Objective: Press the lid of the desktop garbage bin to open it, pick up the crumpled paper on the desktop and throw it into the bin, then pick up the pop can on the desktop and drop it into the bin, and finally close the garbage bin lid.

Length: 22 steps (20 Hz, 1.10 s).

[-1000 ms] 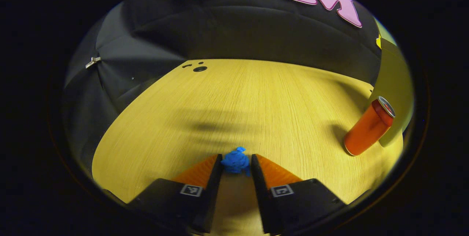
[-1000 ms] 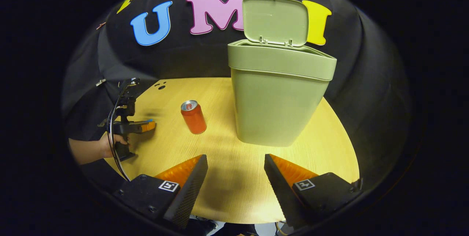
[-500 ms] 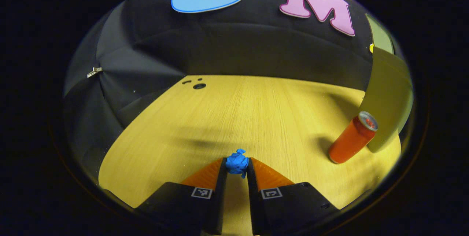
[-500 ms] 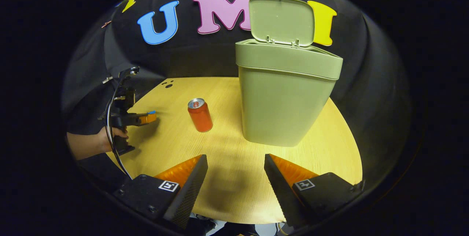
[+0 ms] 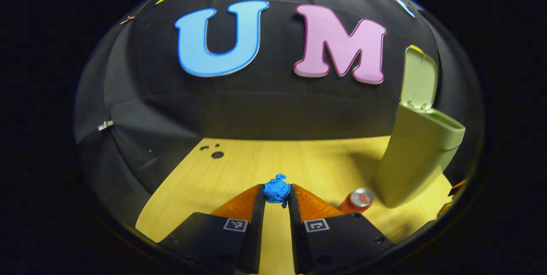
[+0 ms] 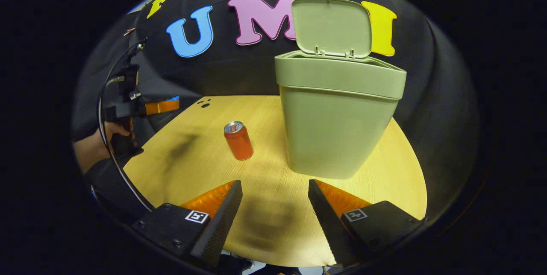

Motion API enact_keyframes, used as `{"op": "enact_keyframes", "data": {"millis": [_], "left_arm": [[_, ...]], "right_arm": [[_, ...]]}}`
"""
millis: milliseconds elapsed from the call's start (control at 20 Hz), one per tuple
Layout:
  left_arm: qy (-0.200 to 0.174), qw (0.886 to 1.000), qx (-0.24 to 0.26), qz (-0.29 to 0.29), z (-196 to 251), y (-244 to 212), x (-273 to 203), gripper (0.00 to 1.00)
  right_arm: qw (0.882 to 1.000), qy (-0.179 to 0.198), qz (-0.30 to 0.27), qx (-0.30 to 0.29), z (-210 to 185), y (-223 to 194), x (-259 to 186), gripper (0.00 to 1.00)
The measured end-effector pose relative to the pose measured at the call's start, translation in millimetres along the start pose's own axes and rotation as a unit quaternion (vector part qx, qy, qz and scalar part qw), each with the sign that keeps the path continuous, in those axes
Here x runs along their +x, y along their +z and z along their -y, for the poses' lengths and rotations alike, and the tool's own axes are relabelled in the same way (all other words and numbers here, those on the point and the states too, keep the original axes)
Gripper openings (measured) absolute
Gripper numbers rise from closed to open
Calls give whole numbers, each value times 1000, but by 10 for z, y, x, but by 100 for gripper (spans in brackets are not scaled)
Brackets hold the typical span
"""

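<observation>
Blue crumpled paper (image 5: 276, 191), bottom centre, is pinched between the fingers of the left gripper (image 5: 276, 193). Carry it level to the open bin (image 5: 416, 155) at right, clearing the can (image 5: 357, 200); right gripper (image 6: 273, 189) idles, spread.

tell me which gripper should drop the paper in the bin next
Left. The left gripper is already shut on the paper, held above the table. The bin has its lid up. The right gripper is open and holds nothing.

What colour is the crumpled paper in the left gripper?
Bright blue. The paper shows best in the left gripper view, pinched between the left gripper fingers.
</observation>
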<state>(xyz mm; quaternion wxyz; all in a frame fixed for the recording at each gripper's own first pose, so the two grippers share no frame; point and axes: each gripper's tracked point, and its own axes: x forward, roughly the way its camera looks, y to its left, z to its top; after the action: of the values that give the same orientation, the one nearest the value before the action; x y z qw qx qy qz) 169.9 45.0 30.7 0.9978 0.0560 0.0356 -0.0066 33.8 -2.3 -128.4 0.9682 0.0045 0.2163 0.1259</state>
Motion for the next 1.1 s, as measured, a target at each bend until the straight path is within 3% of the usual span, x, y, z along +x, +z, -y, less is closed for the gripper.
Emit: {"op": "enact_keyframes", "data": {"millis": [250,500,800,1100], "left_arm": [[-77,995,11,55,882,793,-51,33],[-173,982,8,73,1863,1192,-20,33],[-266,961,17,68,2817,1285,30,33],[-317,946,39,50,3362,1155,73,34]], "right_arm": [[1000,4,11,10,129,93,61,99],[1000,14,14,1,186,93,74,100],[1000,6,19,1,355,121,91,100],[1000,-5,15,9,496,99,102,100]]}}
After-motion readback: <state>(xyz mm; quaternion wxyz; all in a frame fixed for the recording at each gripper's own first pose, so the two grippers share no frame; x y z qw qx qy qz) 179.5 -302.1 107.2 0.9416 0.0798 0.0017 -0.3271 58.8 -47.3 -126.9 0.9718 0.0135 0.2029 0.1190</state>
